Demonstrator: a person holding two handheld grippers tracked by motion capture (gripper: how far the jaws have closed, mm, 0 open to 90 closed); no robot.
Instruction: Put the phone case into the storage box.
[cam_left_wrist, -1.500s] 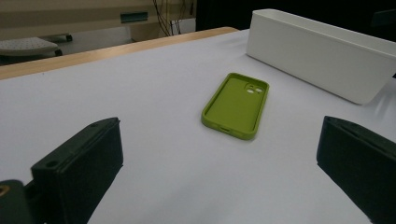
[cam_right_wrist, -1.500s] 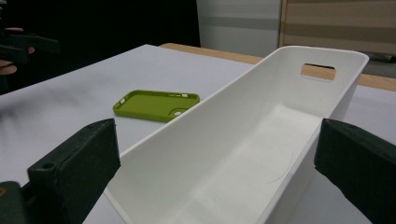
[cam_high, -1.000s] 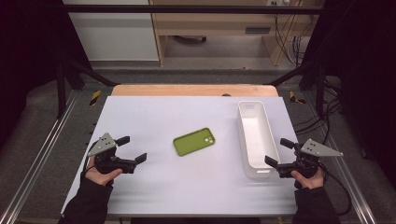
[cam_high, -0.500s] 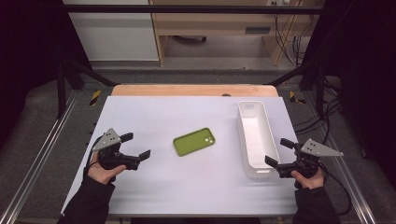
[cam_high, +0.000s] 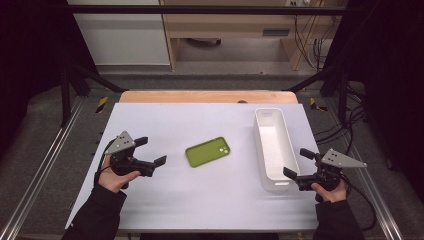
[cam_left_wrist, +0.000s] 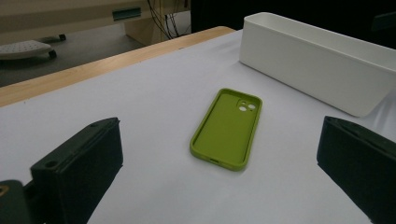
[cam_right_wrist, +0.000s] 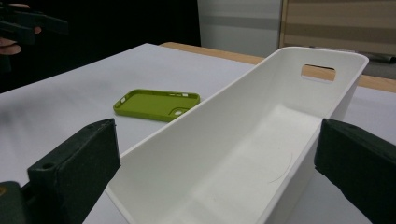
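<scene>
A green phone case lies hollow side up in the middle of the white table. My left gripper is open just left of it, jaws wide apart and pointed at the case. In the left gripper view the case lies ahead between the two black fingers, untouched. A long white bin stands empty to the right of the case. My right gripper is open at the bin's near right corner. The right gripper view looks along the inside of the bin, with the case to its left.
The table's wooden far edge lies beyond the white top. Metal rails run along both sides. The bin's far end has a handle slot. My left gripper appears far off in the right gripper view.
My left gripper has moved slightly forward and right, closer to the green case. The right gripper, the case and the bin have not moved.
</scene>
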